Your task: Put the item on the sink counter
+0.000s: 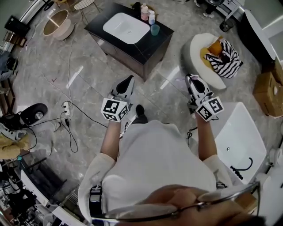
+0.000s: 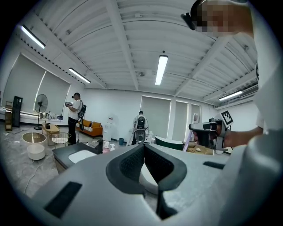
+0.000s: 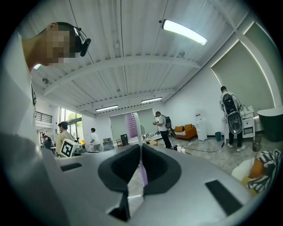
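Observation:
The black sink counter (image 1: 152,42) with a white basin (image 1: 126,28) stands on the floor ahead of me; it also shows low at the left of the left gripper view (image 2: 62,151). My right gripper (image 1: 191,79) (image 3: 140,148) is shut on a toothbrush (image 3: 131,126) with purple bristles, which sticks up past the jaws. My left gripper (image 1: 127,83) (image 2: 144,145) is shut with nothing in it. Both are held at chest height, short of the counter.
Two bottles (image 1: 145,12) and a teal cup (image 1: 154,29) stand on the counter's far right corner. A round white seat with a striped cloth (image 1: 223,57) is to the right, a white tub (image 1: 241,137) beside me, cables (image 1: 68,119) on the floor at left. Other people stand about.

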Tool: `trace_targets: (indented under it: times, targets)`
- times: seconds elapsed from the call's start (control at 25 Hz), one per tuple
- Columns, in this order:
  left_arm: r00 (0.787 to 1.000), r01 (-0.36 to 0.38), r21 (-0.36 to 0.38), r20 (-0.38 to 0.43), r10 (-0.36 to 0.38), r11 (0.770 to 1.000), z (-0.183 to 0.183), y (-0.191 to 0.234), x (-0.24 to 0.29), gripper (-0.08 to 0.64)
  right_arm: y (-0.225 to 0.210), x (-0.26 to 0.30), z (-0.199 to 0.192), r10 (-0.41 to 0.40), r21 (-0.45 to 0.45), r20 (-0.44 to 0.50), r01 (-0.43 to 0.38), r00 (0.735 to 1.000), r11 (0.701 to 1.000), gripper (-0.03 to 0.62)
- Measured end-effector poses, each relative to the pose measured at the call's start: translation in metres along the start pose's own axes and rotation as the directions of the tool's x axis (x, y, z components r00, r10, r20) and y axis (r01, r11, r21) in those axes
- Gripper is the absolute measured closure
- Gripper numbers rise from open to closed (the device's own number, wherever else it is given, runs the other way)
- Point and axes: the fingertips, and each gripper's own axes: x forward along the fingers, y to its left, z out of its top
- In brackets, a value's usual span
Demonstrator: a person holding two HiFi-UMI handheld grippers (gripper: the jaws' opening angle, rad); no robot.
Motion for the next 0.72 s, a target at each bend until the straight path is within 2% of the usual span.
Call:
trace_targets:
  times: [0.12,0.24,0.44,0.6,0.72]
  targets:
    - [0.999,0.031,0.000,0.010,-0.031,1.000,0.001,-0.002,0.009,0.555,-0.001,0.001,0.004,-0.012,-0.029,-0.003,0.012,1.000,1.000,0.566]
    - [0.998,0.056,-0.004,0.017,-0.055,0.998,0.004,0.015,0.025,0.555,-0.007,0.020,0.009,-0.026,-0.048,-0.008,0.025,1.000,0.999,0.566]
    - [0.997,0.078,-0.023,-0.003,-0.078,0.997,0.007,0.063,0.046,0.555,-0.017,0.066,0.005,-0.057,-0.030,-0.020,0.056,0.998,0.998,0.566]
    - [0.997,0.081,-0.056,-0.013,-0.082,0.995,0.011,0.134,0.075,0.555,-0.032,0.145,0.002,-0.070,-0.015,-0.049,0.069,0.996,0.998,0.566]
    - [0.997,0.076,-0.078,-0.021,-0.078,0.994,0.010,0.163,0.089,0.555,-0.042,0.177,0.003,-0.077,-0.004,-0.059,0.077,0.995,0.997,0.566]
